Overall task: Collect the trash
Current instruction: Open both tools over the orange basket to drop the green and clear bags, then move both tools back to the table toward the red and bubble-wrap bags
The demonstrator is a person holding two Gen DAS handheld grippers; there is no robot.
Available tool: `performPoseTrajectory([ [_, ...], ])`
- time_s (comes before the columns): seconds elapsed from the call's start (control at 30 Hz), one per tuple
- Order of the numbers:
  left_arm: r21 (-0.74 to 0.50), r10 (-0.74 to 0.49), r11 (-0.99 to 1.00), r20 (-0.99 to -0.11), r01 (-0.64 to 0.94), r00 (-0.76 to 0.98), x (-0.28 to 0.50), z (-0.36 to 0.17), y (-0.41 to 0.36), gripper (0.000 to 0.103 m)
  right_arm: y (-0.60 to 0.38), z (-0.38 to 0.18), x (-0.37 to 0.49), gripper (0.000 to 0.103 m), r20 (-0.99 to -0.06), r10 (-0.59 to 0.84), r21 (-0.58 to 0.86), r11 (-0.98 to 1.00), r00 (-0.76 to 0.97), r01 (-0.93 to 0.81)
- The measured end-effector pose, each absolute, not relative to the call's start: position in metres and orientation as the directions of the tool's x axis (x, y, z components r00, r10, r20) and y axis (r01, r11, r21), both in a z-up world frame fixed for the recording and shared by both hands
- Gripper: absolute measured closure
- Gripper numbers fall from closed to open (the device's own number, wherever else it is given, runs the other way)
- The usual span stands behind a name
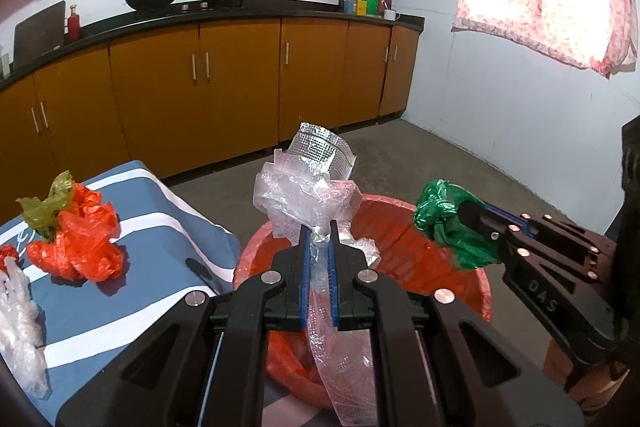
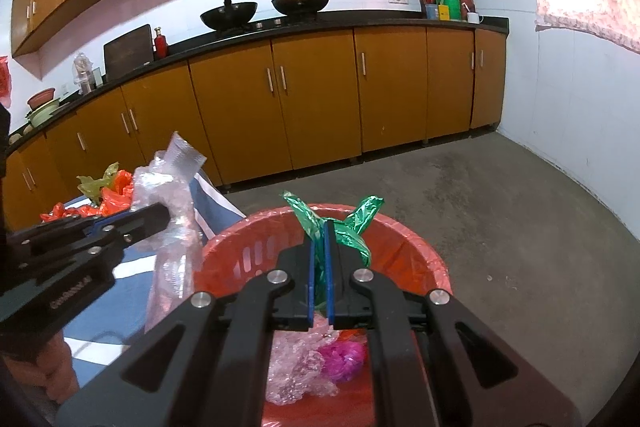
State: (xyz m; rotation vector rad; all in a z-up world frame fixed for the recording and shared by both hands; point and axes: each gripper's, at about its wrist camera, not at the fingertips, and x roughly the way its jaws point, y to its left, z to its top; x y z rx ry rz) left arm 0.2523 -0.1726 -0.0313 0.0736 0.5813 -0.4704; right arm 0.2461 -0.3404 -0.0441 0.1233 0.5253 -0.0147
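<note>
My left gripper [image 1: 319, 233] is shut on a clear crumpled plastic wrap [image 1: 304, 183] with a silver dotted part, held above the red trash basket [image 1: 400, 223]. My right gripper [image 2: 319, 229] is shut on a green plastic bag [image 2: 352, 227] over the same basket [image 2: 248, 255], which is lined with a red bag. The right gripper with the green bag [image 1: 452, 223] shows at the right of the left wrist view. The left gripper with the clear wrap [image 2: 172, 195] shows at the left of the right wrist view. Clear and pink plastic [image 2: 344, 361] lies inside the basket.
A blue and white striped cloth [image 1: 132, 291] covers the table at left. On it lie an orange bag with a green piece [image 1: 76, 235] and a clear bag [image 1: 20, 331]. Brown kitchen cabinets [image 1: 240, 83] and grey floor [image 2: 500, 219] lie behind.
</note>
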Motion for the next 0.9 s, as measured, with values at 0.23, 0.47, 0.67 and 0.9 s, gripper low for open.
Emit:
performPoseTrajectory([
  [0.23,-0.059,-0.398,0.894,-0.559,0.443,0.728,0.264,-0.042,-0.182,0.095,-0.344,-0.048,0.25,0.097,-0.508,0.024,0.125,0.991,0.861,0.047],
  [0.47,-0.06,-0.403,0.89,-0.566,0.452,0.719,0.263,-0.046,-0.184,0.062,-0.344,-0.052,0.248,0.082,-0.505,0.031,0.132,0.99,0.863,0.042],
  [0.67,-0.073,-0.392,0.9,-0.563,0.429,0.727,0.259,-0.042,-0.171,0.062,-0.345,-0.047,0.244,0.08,-0.497,0.017,0.129,0.99,0.868,0.054],
  [0.9,-0.092,-0.327,0.94,-0.527,0.33,0.785,0.249,-0.029,-0.117,0.062,-0.33,-0.036,0.244,0.076,-0.483,0.033,0.124,0.992,0.875,0.031],
])
